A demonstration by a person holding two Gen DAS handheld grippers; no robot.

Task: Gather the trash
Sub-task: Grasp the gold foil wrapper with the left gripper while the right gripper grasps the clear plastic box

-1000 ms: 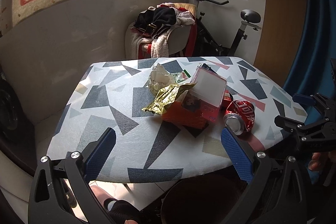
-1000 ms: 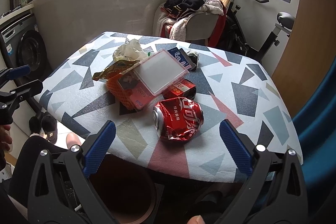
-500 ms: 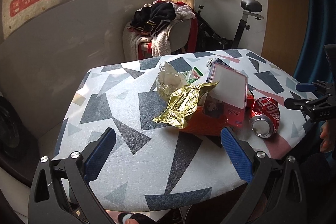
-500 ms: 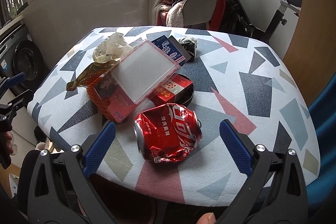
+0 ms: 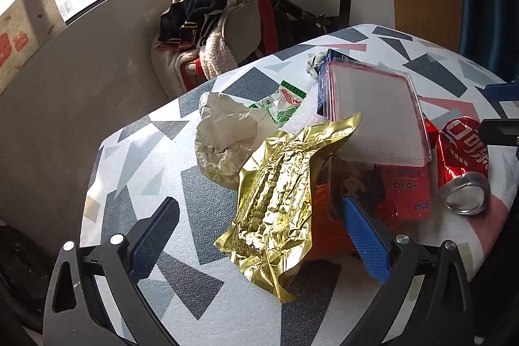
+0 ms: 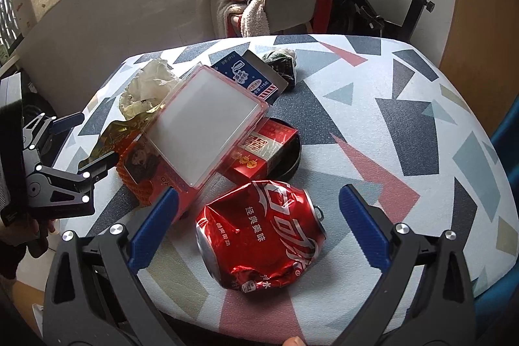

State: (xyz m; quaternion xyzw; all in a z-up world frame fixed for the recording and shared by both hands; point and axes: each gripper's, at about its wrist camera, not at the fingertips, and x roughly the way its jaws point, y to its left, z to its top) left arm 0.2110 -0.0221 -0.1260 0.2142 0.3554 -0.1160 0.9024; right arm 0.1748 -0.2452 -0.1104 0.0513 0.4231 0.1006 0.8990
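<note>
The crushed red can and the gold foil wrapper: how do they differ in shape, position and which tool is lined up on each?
The crushed red can is dented but keeps its rounded body; the gold foil wrapper is a flat crinkled sheet. The can lies alone on the table; the wrapper overlaps the pile. The right tool frames the can, the left tool the wrapper. Both tools are open, neither item gripped.

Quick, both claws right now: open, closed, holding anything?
Left claw: open, empty, gold wrapper between its fingers.
Right claw: open, empty, around crushed can.
</note>
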